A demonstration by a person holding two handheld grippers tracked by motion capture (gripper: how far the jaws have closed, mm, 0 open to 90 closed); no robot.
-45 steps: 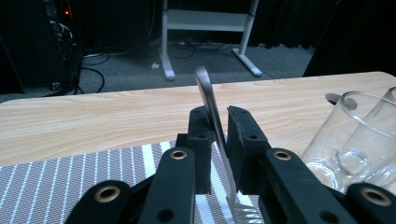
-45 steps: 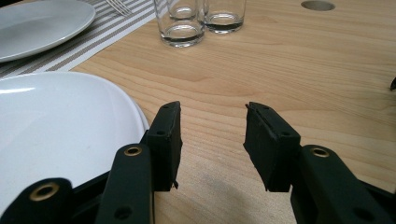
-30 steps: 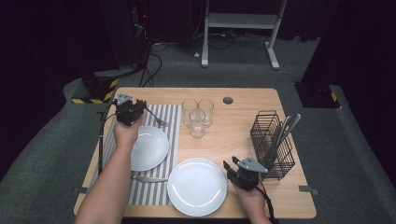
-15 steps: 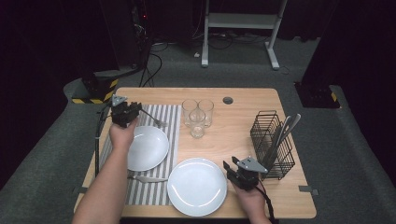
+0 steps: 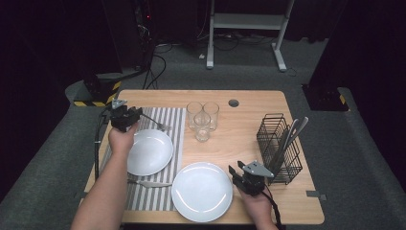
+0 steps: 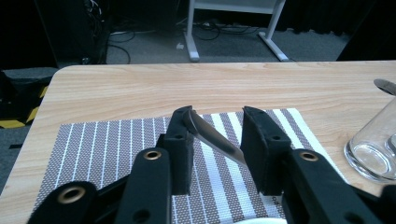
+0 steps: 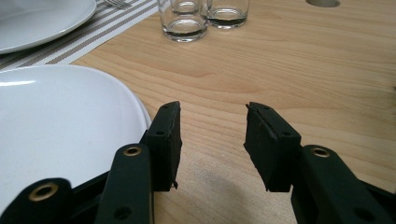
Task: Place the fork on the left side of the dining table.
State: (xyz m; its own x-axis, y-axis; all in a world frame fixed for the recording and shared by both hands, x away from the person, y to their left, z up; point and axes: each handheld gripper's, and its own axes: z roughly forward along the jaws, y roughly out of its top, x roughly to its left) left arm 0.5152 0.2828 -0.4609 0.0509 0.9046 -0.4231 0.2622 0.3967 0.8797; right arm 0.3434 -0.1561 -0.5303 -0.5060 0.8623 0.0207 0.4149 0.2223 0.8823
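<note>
The left gripper (image 6: 217, 154) has just been opening; its matte black jaws stand apart around a slim, shiny metal fork (image 5: 154, 120) lying on the striped woven placemat (image 6: 116, 149), far left. The right gripper (image 7: 212, 144) stands released over bare wood.

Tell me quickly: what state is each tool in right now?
Left tool: open; its jaws have just been opening, with a piece of cutlery lying loose between them.
Right tool: open, holding nothing.

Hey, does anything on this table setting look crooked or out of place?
Yes. The fork lies slanted across the striped placemat above the small plate, its handle between the left claw pads.
</note>
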